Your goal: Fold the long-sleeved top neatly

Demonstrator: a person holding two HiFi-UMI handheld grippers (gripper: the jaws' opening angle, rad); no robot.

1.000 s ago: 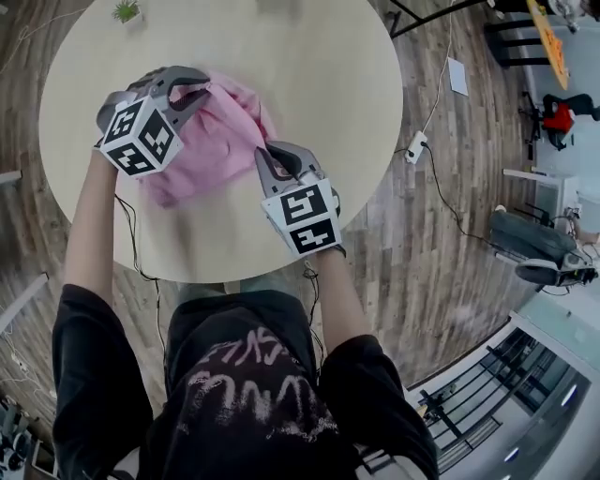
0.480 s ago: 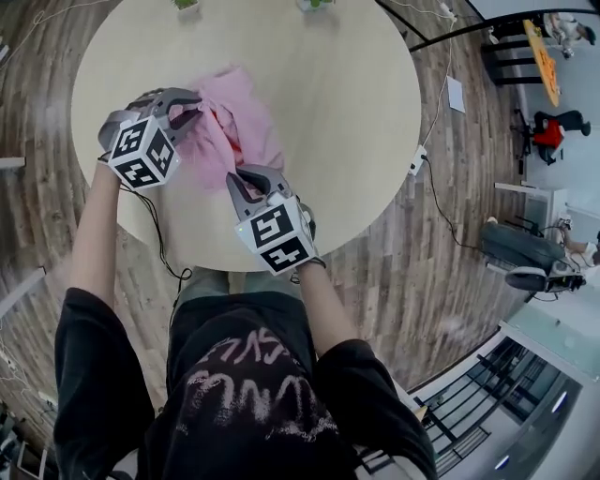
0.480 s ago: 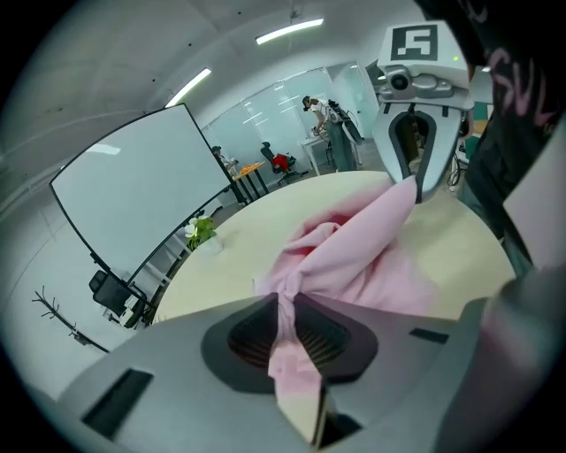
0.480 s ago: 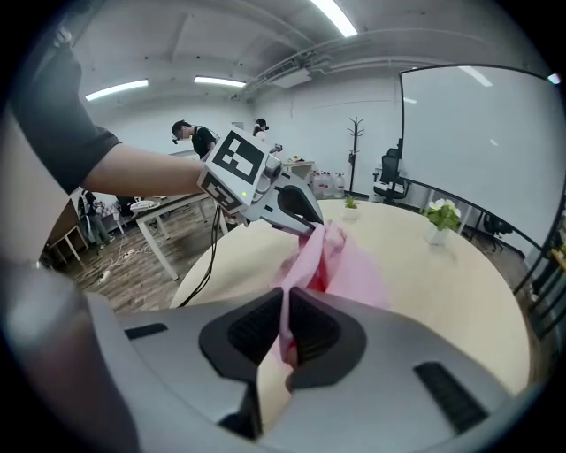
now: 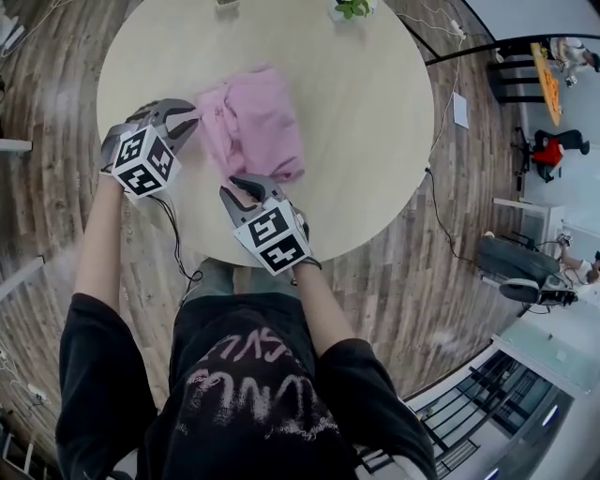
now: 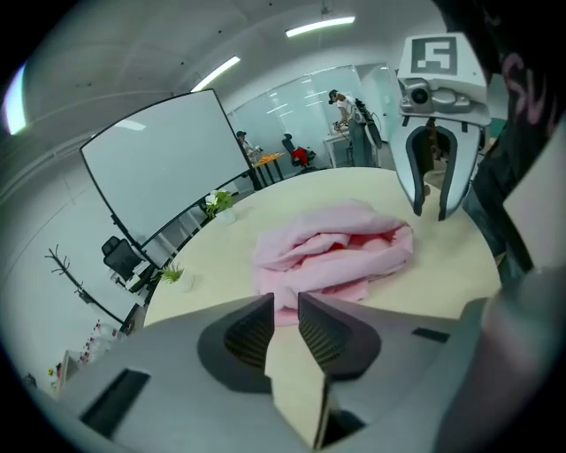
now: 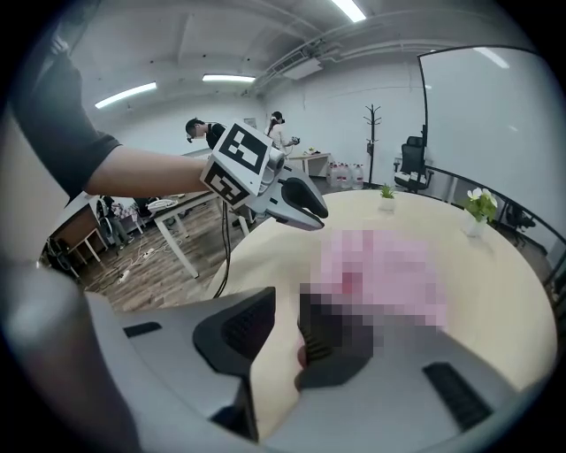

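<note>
The pink long-sleeved top (image 5: 253,122) lies in a folded bundle on the round beige table (image 5: 366,141), left of its middle. My left gripper (image 5: 186,116) sits at the bundle's left edge. Its jaws are opening, and only bare table shows between them in the left gripper view (image 6: 285,305), with the top (image 6: 332,252) just beyond the tips. My right gripper (image 5: 251,184) is at the bundle's near edge. Its jaws are opening too (image 7: 287,323) and grip no cloth. A mosaic patch covers the top (image 7: 380,274) in the right gripper view.
Small potted plants (image 5: 353,7) (image 6: 218,202) stand at the table's far rim. The table's near edge lies just behind both grippers. A whiteboard (image 6: 159,168) stands beyond the table. Cables (image 5: 441,197) and chairs (image 5: 548,141) are on the wooden floor at the right.
Both grippers have drawn back toward the table's near edge and their jaws have parted from the cloth. The pink top now lies free as a narrower bundle.
</note>
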